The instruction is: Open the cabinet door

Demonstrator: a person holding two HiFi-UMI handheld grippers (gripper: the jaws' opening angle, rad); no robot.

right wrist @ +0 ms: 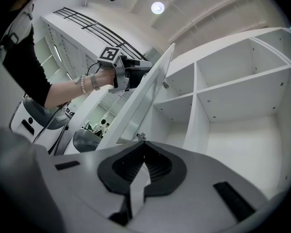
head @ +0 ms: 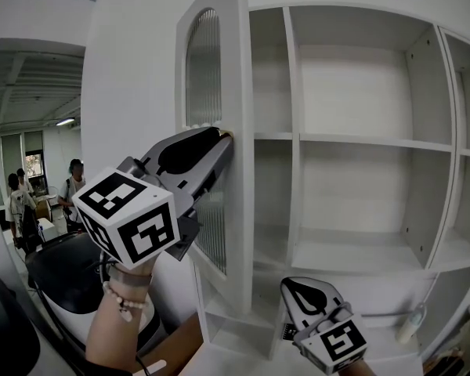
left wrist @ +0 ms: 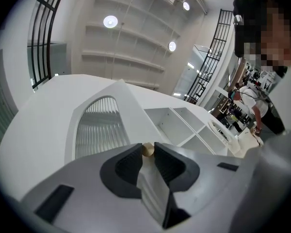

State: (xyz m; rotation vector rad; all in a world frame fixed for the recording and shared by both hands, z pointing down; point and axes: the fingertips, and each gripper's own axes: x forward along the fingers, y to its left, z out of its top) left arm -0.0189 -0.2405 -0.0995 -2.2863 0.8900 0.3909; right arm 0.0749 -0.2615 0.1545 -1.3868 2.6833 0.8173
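White cabinet door with an arched ribbed-glass panel (head: 241, 131) stands swung well out from the white open-shelved cabinet (head: 368, 141), left of centre in the head view; the left gripper (head: 222, 139) has its dark pads narrowed onto the small round tan knob (left wrist: 147, 149), gripping it at the tips. To finish the swing well, I judge the pull should follow the door's arc about its hinges rather than run straight back, with the grip firm, since so little knob sits between the pads. The right gripper (head: 298, 288) waits low at the bottom right of the frame, jaws together on nothing. In the head view the knob is nearly covered by the pads; the hinges show only as tiny fittings in the right gripper view; how much further the door can swing cannot be told.
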